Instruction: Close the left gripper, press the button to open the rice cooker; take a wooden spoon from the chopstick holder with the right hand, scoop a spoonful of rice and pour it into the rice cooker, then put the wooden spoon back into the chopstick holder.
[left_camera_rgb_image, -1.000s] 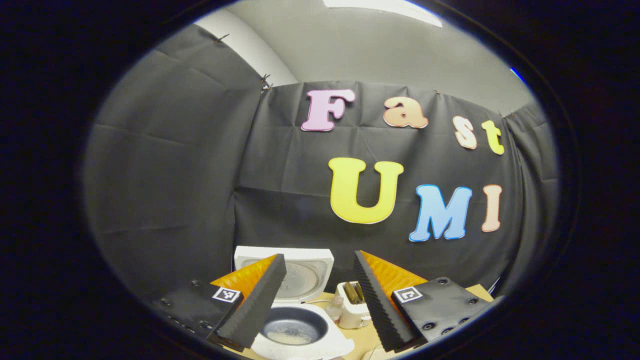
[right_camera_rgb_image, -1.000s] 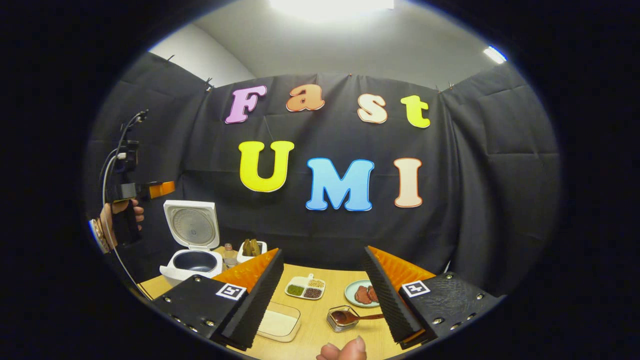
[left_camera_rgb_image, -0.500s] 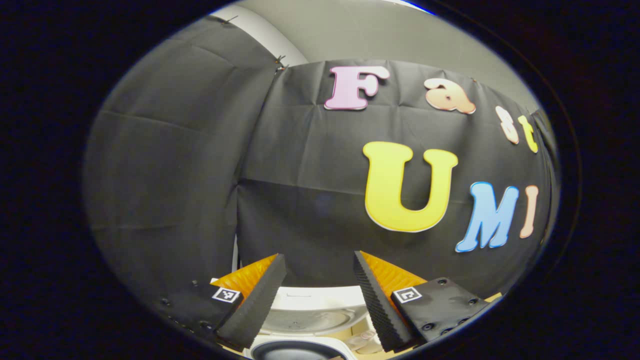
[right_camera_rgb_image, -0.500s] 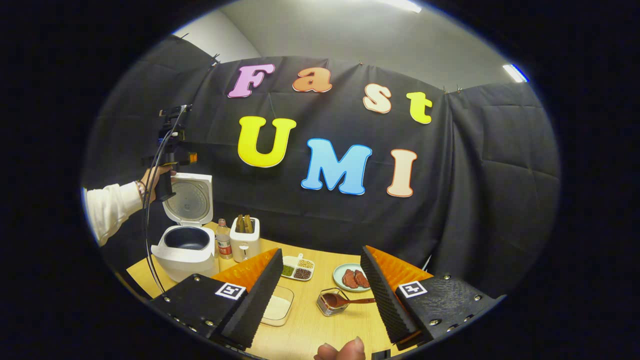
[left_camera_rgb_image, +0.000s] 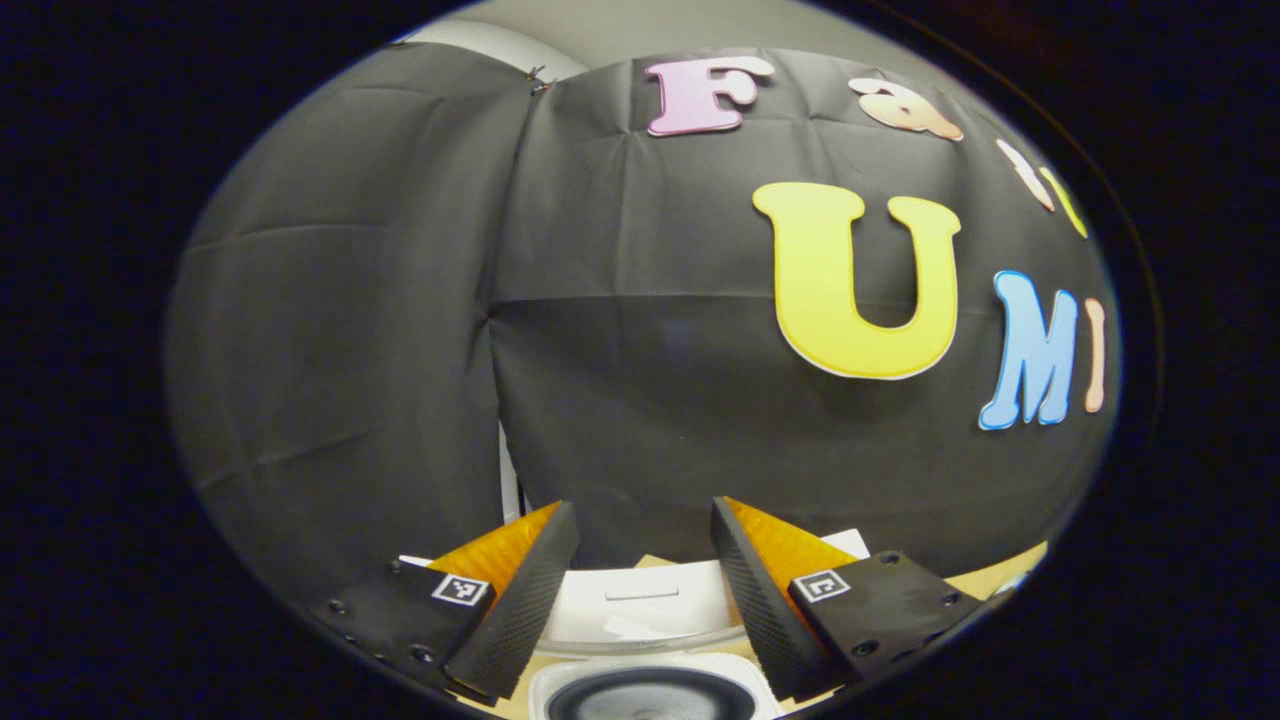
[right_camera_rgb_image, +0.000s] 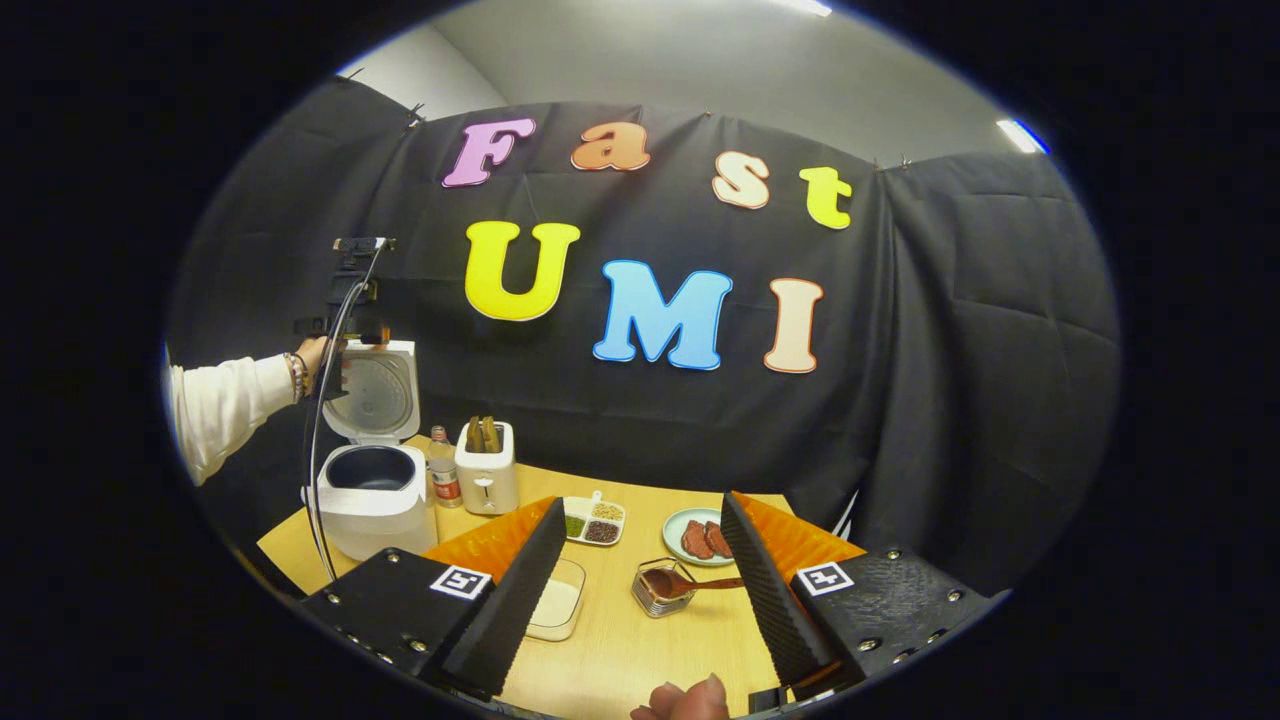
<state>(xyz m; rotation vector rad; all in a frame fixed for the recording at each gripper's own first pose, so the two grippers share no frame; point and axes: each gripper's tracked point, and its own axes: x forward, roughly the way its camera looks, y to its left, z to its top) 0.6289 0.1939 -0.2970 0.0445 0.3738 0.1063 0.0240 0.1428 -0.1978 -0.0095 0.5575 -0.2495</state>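
Both tools released — left tool (left_camera_rgb_image: 640, 600) above the open rice cooker (left_camera_rgb_image: 650, 690); right tool (right_camera_rgb_image: 635, 590) over the table (right_camera_rgb_image: 640, 640), wooden spoon (right_camera_rgb_image: 690, 583) between its fingers' line, untouched.

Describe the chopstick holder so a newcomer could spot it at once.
Start at the open rice cooker at the table's back left. Just right of it stands a small bottle, then the chopstick holder: a white upright box with wooden utensils poking from its top.
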